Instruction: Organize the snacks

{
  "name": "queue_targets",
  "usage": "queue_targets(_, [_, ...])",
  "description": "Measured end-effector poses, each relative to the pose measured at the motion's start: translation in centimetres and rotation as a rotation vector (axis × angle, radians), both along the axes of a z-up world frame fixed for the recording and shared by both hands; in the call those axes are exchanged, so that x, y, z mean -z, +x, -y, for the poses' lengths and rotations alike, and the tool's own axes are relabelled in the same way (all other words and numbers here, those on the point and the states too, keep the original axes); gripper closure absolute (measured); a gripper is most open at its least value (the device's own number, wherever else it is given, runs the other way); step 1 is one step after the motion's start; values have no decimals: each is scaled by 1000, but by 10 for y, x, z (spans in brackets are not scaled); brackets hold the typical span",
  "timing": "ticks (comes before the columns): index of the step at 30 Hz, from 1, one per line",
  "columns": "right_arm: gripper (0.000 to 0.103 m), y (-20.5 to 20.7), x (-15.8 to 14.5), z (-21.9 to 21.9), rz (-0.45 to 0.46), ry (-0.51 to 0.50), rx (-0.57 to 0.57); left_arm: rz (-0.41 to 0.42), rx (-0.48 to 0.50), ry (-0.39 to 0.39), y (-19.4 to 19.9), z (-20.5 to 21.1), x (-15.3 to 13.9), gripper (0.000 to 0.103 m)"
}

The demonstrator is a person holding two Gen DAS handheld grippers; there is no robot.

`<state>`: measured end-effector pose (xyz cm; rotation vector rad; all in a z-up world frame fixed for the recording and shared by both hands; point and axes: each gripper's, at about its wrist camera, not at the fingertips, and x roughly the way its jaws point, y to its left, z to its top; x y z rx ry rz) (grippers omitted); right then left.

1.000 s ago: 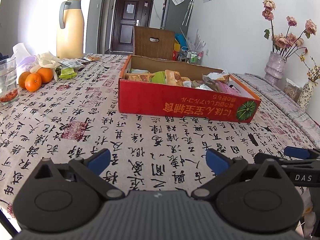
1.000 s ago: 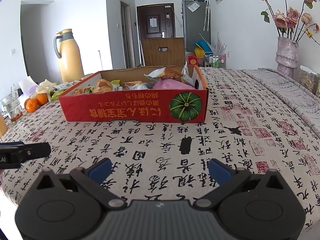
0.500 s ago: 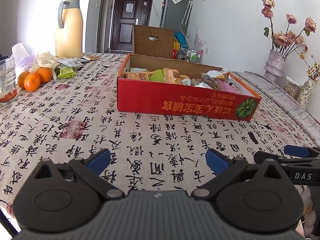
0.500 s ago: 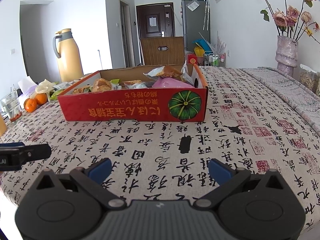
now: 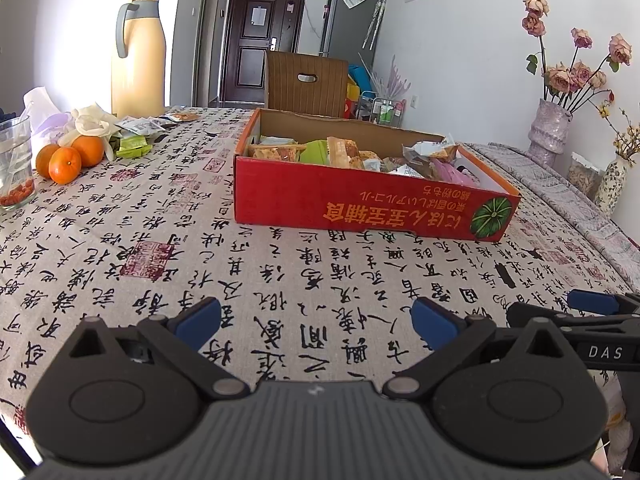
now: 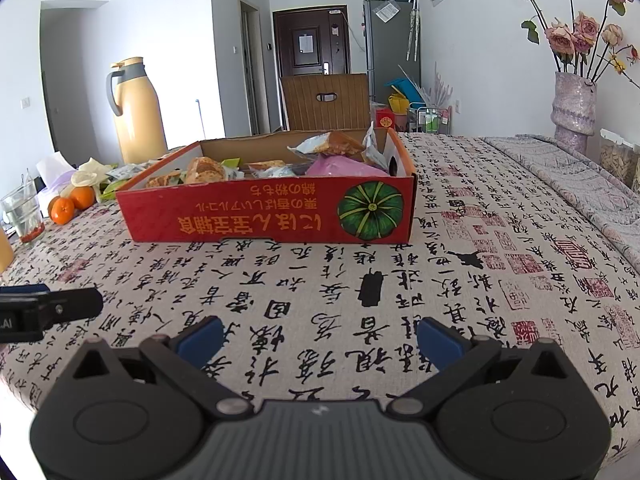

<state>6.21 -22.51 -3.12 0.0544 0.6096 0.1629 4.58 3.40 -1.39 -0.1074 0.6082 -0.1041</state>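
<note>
Snacks are seen heaped in a shallow red cardboard box that stands near the middle of the surface, which is covered by a cloth printed with calligraphy; wrapped pastries, a green packet and a pink bag are packed loosely inside, some poking above the rim. A few more small packets are left outside the box, at the far left beside three oranges. Most snacks are thus gathered in the box while a handful lie apart from it; whether those loose ones are meant to go in, or the box contents are still to be sorted, cannot be settled from this scene. The left gripper is held low over the near edge, its blue-padded fingers spread wide with nothing between them. The right gripper is held likewise, fingers wide apart and empty. A glass, a tall yellow thermos and a vase of dried roses are placed around the edges. Nothing is found between the grippers and the box.
</note>
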Motion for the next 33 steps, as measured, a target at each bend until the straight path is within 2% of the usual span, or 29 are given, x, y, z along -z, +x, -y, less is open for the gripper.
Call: queue_targets(33, [0,-1,1,0,-2,-1,-1,17,7,5,-2,3,-1,0])
